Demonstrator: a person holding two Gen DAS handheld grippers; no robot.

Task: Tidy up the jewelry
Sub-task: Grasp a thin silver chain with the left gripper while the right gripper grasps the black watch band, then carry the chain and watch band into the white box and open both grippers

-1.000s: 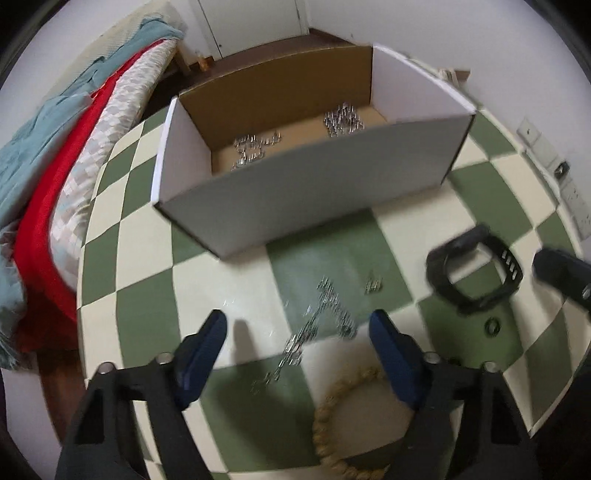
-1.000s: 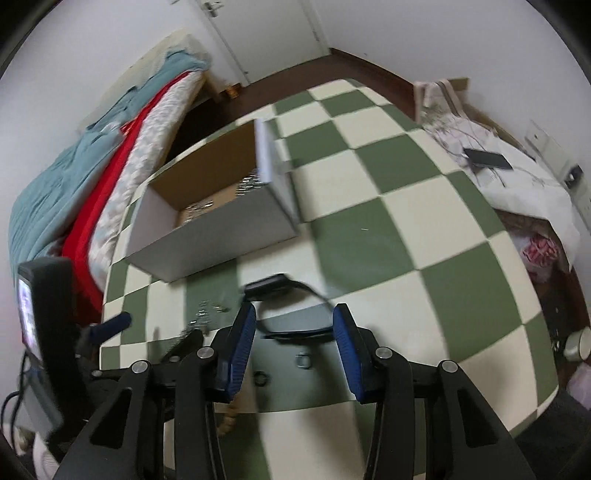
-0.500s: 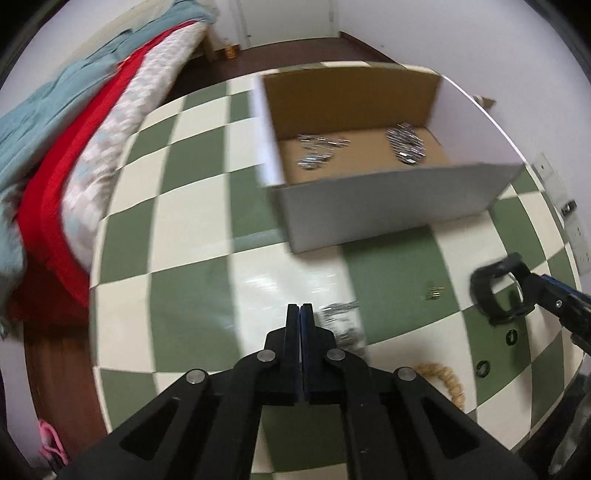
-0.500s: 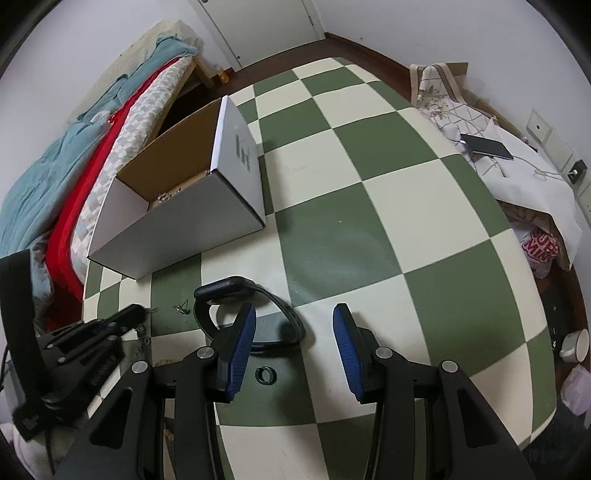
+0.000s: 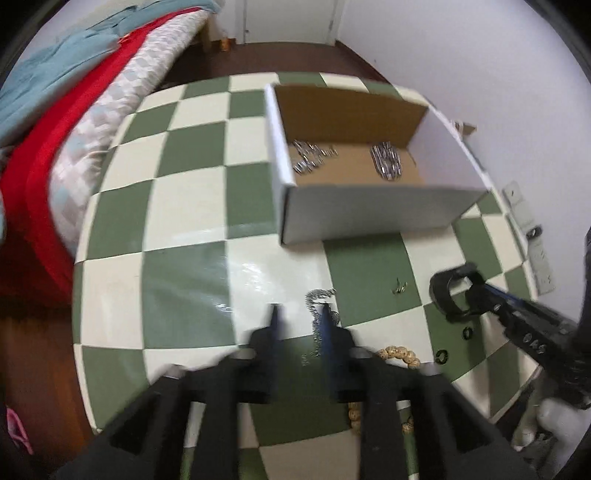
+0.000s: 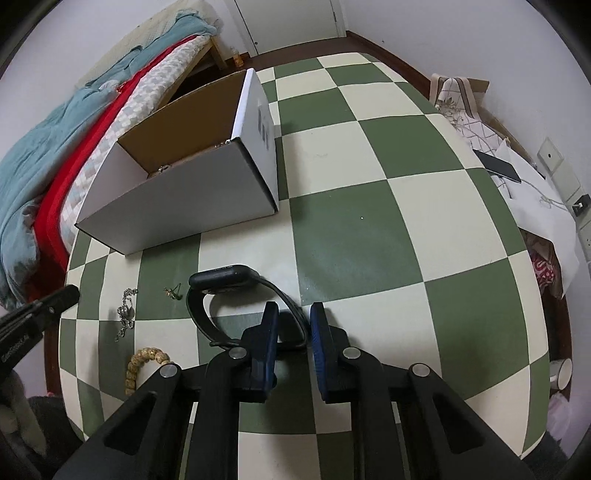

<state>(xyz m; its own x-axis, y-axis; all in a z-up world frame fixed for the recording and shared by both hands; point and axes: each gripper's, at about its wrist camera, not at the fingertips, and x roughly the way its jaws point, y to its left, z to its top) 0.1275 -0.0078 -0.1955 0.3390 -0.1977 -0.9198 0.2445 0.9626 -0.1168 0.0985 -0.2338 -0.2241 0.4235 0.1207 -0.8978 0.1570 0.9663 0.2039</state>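
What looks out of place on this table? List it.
Nothing is damaged. Loose pieces lie outside the white box: a silver chain, a bead bracelet, two small rings and a tiny earring. The black watch stands on edge.

checkered table (image 6: 369,221), bed (image 6: 74,122), white walls (image 6: 424,33)

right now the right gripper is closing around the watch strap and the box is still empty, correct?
Not quite: the box is not empty. The left wrist view shows two piles of silver jewelry on its floor. The rest holds: in the right wrist view the right gripper has its jaws around the watch strap, with a gap left between them.
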